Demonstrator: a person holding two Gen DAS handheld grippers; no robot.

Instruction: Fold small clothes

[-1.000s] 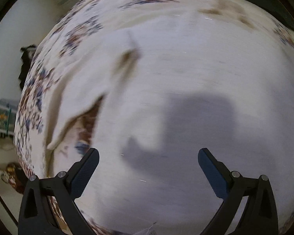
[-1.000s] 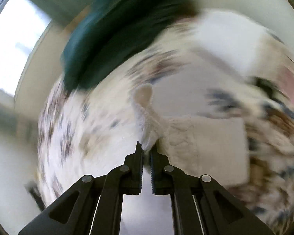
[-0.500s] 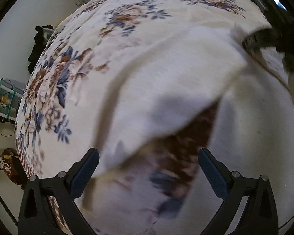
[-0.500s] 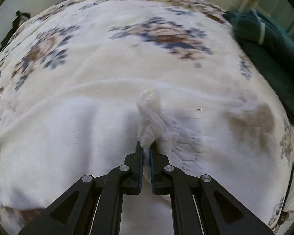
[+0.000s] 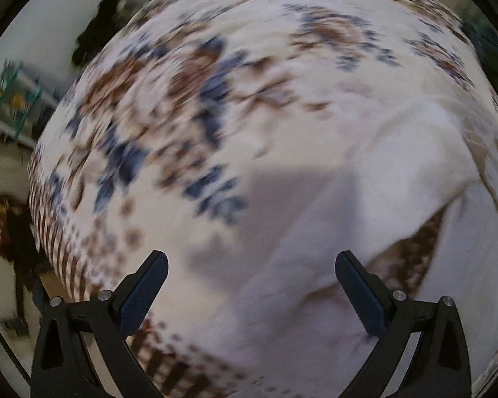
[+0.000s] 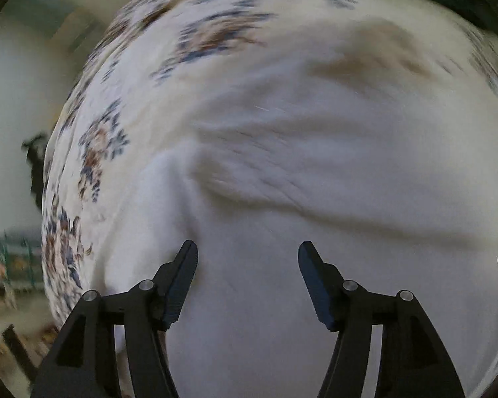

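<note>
A white garment [image 5: 332,219] lies on a floral bedspread [image 5: 182,106], one part folded over with a dark gap under its edge at the right. My left gripper [image 5: 250,262] is open and empty, just above the garment's left edge. In the right wrist view the white garment [image 6: 315,172] fills most of the frame, with soft creases across it. My right gripper [image 6: 248,252] is open and empty above it. Both views are blurred by motion.
The floral bedspread [image 6: 93,152] runs to the bed's left edge. Beyond it are a floor, a green rack [image 5: 13,99] and a dark heap [image 5: 96,30] against the wall. A beige patch [image 6: 375,53] shows far on the bed.
My right gripper has opened and let go of the white garment's bunched part, which now lies flat. The left gripper stays open and has swung left over the garment's edge.
</note>
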